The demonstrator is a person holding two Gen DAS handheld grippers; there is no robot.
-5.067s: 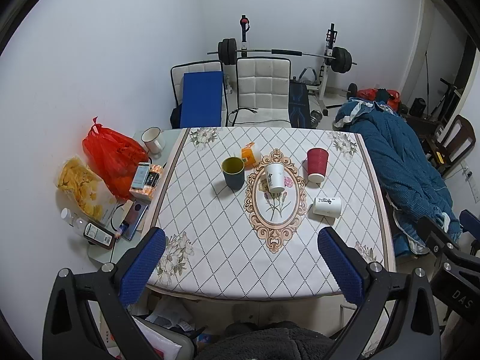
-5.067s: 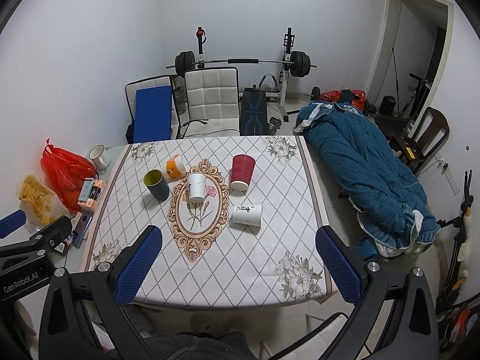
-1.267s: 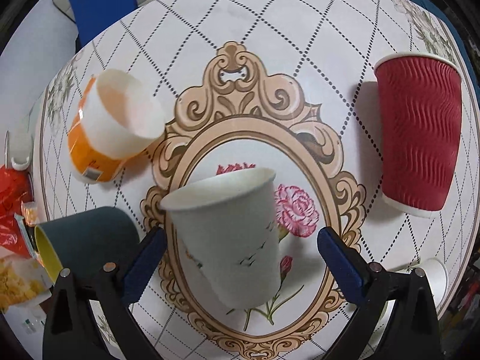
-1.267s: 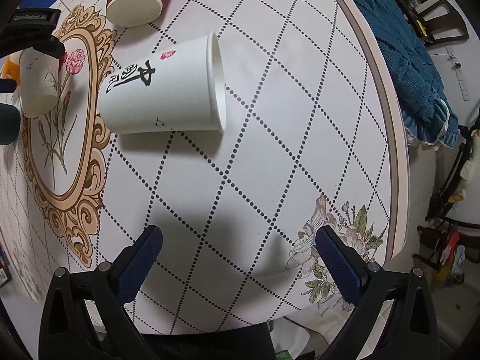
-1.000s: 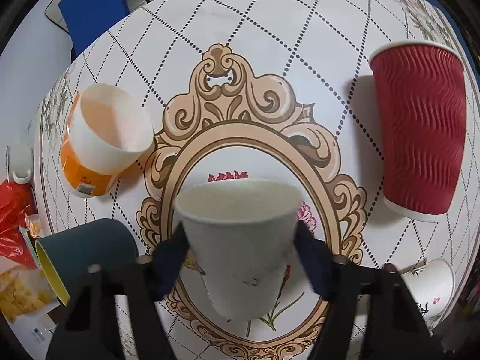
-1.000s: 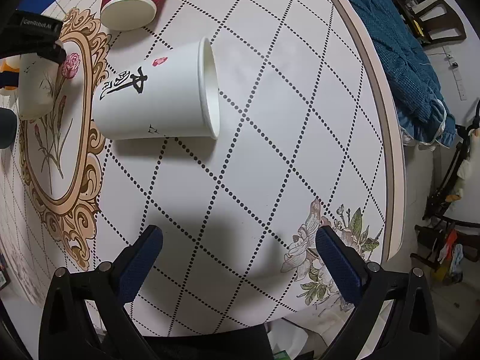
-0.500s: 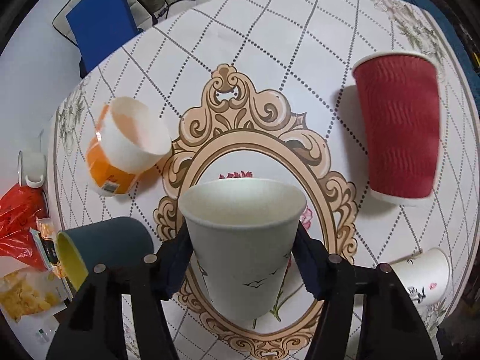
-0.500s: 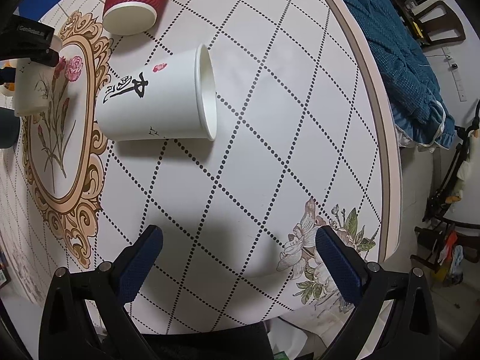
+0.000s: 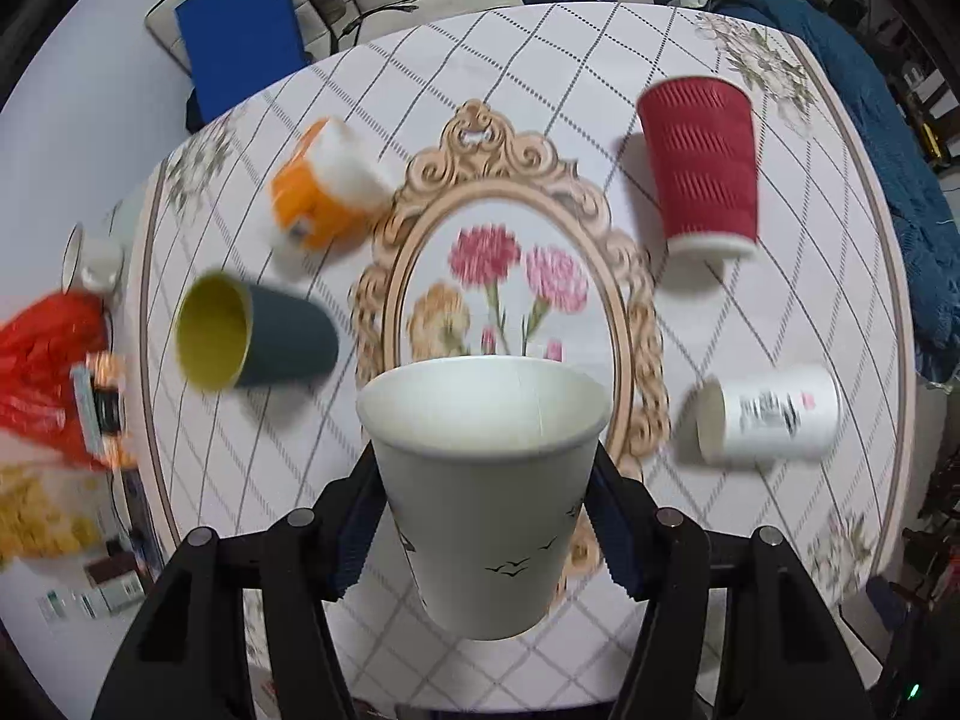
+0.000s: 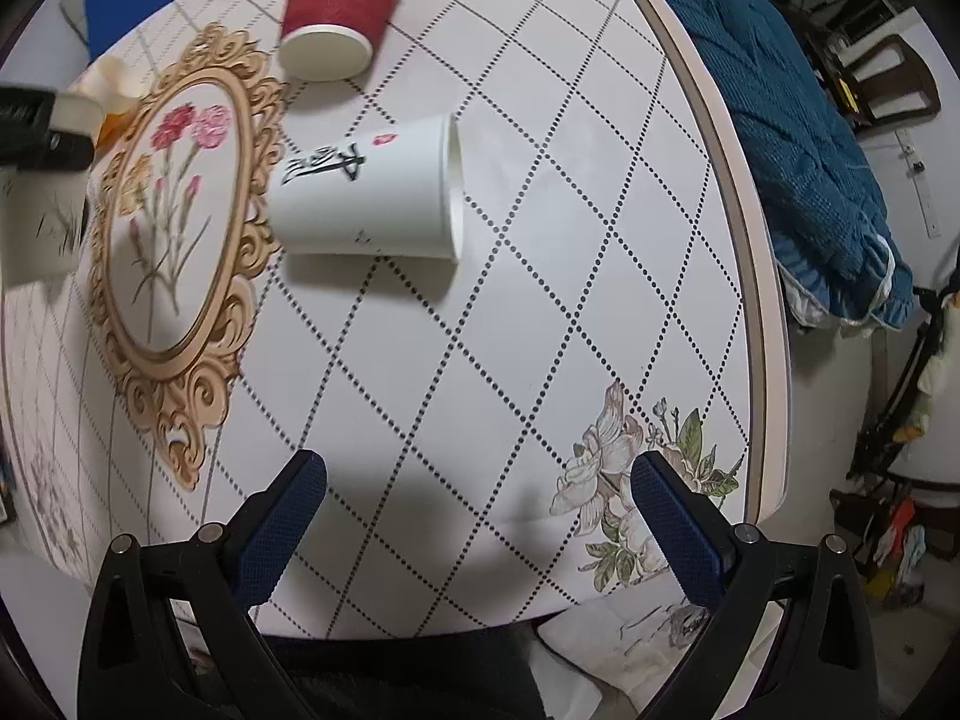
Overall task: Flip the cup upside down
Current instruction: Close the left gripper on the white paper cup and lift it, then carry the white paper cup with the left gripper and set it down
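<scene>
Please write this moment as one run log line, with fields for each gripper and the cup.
left gripper: shut on paper cup | cup: off the table, mouth away from camera | right gripper: open, holding nothing

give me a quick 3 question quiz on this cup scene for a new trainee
1. True or false: the left claw is shut on the white paper cup.
2. Which cup stands rim-down on the tablecloth? A) dark mug B) red cup C) orange cup
3. Fill in: the right claw is ____ and holds nothing.

Key
1. True; its pads press the cup's sides, rim facing away from the camera.
2. B; the other two lie on their sides.
3. Open, above bare cloth near the lettered cup.
</scene>
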